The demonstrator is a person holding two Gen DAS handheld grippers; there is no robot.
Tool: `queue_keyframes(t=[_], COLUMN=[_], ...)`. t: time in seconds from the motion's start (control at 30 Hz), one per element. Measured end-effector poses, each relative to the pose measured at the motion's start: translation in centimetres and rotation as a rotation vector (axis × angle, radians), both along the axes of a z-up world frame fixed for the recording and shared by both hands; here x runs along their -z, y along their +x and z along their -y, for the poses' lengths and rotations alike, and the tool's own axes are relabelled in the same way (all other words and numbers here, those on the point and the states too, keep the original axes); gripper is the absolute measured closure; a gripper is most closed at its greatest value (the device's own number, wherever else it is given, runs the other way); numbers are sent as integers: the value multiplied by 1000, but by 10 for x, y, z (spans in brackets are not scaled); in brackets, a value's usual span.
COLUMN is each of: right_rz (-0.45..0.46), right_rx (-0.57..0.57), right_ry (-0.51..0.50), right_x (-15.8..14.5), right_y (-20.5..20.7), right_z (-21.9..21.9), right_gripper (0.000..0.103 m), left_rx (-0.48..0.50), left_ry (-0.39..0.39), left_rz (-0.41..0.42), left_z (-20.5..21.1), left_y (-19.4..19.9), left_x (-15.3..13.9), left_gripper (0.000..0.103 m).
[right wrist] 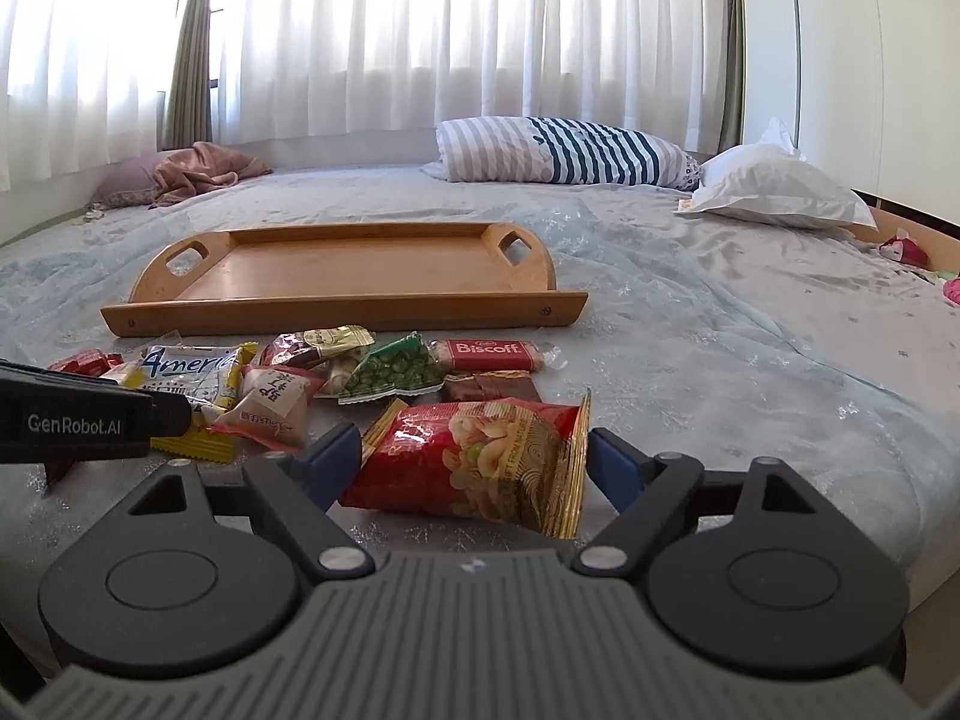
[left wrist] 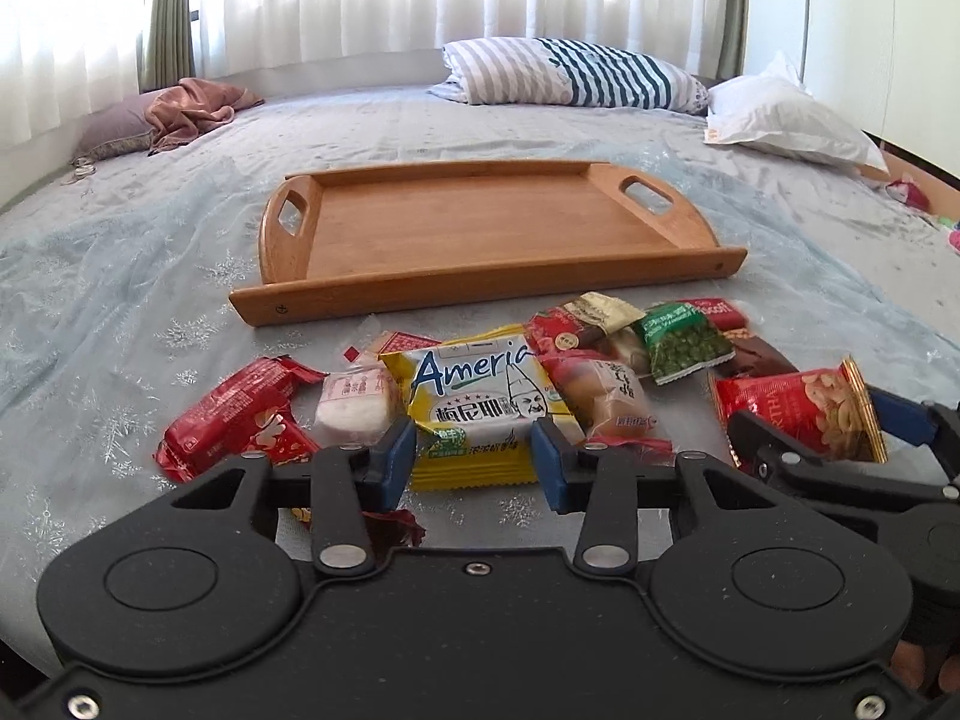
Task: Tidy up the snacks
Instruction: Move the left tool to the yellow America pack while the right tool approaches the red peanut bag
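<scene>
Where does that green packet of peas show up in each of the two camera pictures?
Left wrist view: the green pea packet lies right of centre, in the snack pile just in front of the wooden tray.
Right wrist view: the green pea packet lies left of centre, in the middle of the pile, beside the Biscoff packet.
Shared landmark: the wooden tray, lying empty on the bed behind the snacks in both.

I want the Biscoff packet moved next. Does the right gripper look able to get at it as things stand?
Probably yes, but not straight away. The right gripper straddles the red nut bag, which lies between it and the Biscoff packet. The packet's top is uncovered, so lifting over the bag should reach it.
</scene>
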State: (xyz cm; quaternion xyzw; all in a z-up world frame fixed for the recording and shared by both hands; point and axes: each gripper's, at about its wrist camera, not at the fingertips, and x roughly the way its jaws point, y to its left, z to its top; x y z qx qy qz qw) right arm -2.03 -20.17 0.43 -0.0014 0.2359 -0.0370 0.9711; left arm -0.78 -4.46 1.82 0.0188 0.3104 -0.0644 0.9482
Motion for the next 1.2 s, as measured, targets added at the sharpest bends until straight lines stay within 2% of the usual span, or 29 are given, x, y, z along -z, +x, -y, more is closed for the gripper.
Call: queue_keyframes(t=[0.2, 0.3, 0.37, 0.47, 0.5, 0.53, 0.57, 0.73, 0.83, 1.0, 1.2], right_rz=[-9, -12, -12, -18, -19, -19, -19, -28, -32, -25, 0], right_rx=[-9, -9, -4, -5, -6, -7, -8, -16, -33, -60, -69], right_ry=[1, 2, 9, 24, 24, 22, 19, 25, 30, 15, 20], right_x=[1, 2, 2, 3, 3, 3, 3, 4, 4, 2, -2], right_y=[3, 4, 4, 6, 6, 7, 7, 8, 9, 7, 2], right_z=[-1, -2, -1, 2, 2, 2, 1, 0, -2, -8, -7], right_gripper=[13, 12, 12, 12, 12, 12, 12, 12, 15, 35, 37], left_rx=[11, 15, -4, -18, -21, -22, -13, -28, -29, -36, -24], left_ry=[1, -11, -22, -66, -86, -99, -112, -140, -143, -99, -109], left_rz=[-5, -3, 7, 9, 9, 9, 8, 3, 1, 13, 28], left_z=[1, 3, 0, -6, -9, -11, -13, -20, -22, -18, -19], left_y=[3, 7, 11, 17, 18, 19, 20, 18, 15, 9, 4], left_x=[3, 5, 6, 9, 9, 9, 8, 2, 0, -4, -12], left_gripper=[55, 46, 33, 31, 33, 41, 54, 73, 79, 84, 89])
